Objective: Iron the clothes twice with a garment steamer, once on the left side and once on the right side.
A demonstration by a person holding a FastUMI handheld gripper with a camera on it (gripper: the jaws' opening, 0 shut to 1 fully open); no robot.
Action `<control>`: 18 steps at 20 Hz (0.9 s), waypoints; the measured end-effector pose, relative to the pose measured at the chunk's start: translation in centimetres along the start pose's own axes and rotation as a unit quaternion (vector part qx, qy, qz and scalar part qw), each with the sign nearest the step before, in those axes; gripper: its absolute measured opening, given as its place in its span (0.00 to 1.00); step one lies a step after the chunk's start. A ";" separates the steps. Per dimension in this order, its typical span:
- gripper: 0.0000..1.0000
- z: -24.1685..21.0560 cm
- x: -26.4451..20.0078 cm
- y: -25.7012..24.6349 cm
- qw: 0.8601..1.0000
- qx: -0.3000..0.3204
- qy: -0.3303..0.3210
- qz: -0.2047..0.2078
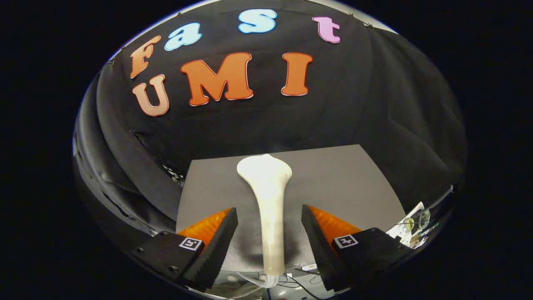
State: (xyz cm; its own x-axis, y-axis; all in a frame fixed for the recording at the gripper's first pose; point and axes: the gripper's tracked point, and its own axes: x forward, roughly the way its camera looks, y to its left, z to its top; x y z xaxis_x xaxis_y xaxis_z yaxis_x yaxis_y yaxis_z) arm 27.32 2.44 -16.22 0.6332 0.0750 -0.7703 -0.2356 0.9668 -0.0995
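Between my fingers, spread wide and touching nothing, a white garment steamer stands upright on the grey table. Its base and cord blur together below; no clothes are discernible.

Black cloth drapes the booth's back wall and folds round both sides in soft creases. Below it lies a flat grey tabletop, its far edge against the cloth. Past its near right corner sits a small bright clutter, too small to make out.
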 end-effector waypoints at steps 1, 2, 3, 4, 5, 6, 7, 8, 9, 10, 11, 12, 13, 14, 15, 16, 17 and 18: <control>0.99 -0.2 0.8 -0.4 1.000 0.001 0.013 0.000; 0.99 -0.4 1.6 -0.7 1.000 0.005 0.024 0.003; 0.99 -0.5 2.4 -1.0 0.999 0.010 0.032 0.006; 0.99 -0.5 3.2 -1.1 0.999 0.012 0.040 0.009; 0.99 -0.6 3.8 -1.3 0.999 0.013 0.048 0.012; 0.98 -0.8 4.4 -1.5 0.998 0.013 0.055 0.015; 0.96 -1.0 5.0 -1.4 0.998 0.017 0.064 0.021; 0.92 -1.1 5.3 -1.2 0.997 0.022 0.071 0.031; 0.88 -1.2 5.6 -0.7 0.996 0.027 0.078 0.043; 0.84 -1.4 6.1 -0.5 0.995 0.034 0.084 0.051; 0.80 -1.6 6.4 -0.3 0.994 0.033 0.092 0.056; 0.77 -1.9 6.8 0.0 0.992 0.034 0.099 0.063; 0.74 -2.0 7.0 0.3 0.991 0.038 0.104 0.069; 0.70 -2.2 7.3 0.4 0.991 0.040 0.109 0.073; 0.66 -2.3 7.6 0.5 0.990 0.040 0.112 0.074; 0.65 -2.4 7.6 0.4 0.990 0.038 0.112 0.074; 0.64 -2.3 7.6 0.4 0.991 0.037 0.109 0.073; 0.62 -2.4 7.5 0.5 0.991 0.036 0.110 0.073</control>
State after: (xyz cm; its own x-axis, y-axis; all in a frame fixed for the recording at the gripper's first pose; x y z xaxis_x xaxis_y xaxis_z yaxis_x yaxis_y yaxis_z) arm 30.24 2.88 -23.57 0.4187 0.1676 -0.8925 -0.2545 0.9651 0.0618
